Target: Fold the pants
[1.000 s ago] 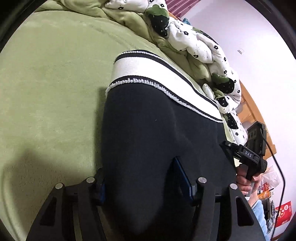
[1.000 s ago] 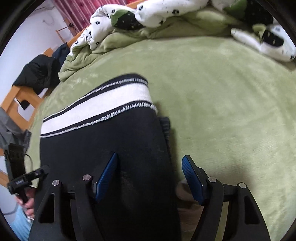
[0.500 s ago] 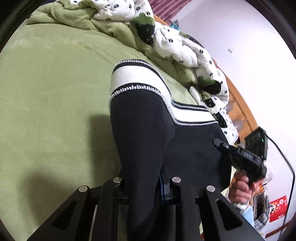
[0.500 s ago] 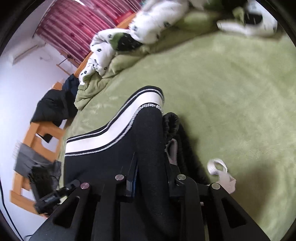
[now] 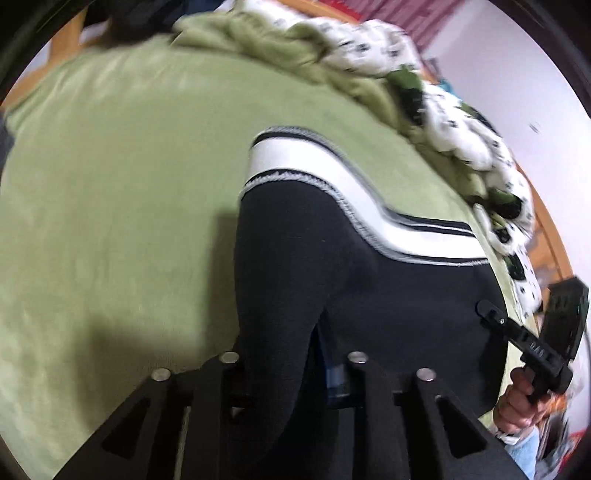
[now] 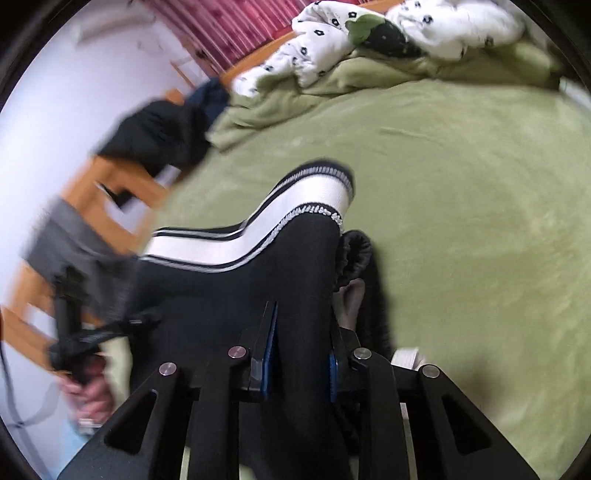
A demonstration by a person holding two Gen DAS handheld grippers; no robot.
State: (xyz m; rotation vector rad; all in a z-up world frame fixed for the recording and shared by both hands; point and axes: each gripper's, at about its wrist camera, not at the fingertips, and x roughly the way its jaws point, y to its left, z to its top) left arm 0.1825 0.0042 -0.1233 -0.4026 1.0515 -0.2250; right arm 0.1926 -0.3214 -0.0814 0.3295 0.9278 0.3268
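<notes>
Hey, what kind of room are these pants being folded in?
Most likely a bedroom. The pants lie on a bed with a green blanket, a rumpled patterned duvet is bunched at its far end, and clothes hang over the wooden bed frame.

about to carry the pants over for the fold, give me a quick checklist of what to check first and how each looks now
1. Left gripper has the black pants between its jaws: ok, though the jaws are easing open.
2. Right gripper has fabric between its blue pads: ok, also opening slightly.
3. White striped waistband lying flat: not ok, it is humped up.
4. Green blanket ahead free for the fold: ok.
5. Grip firm enough to lift: cannot tell.
</notes>
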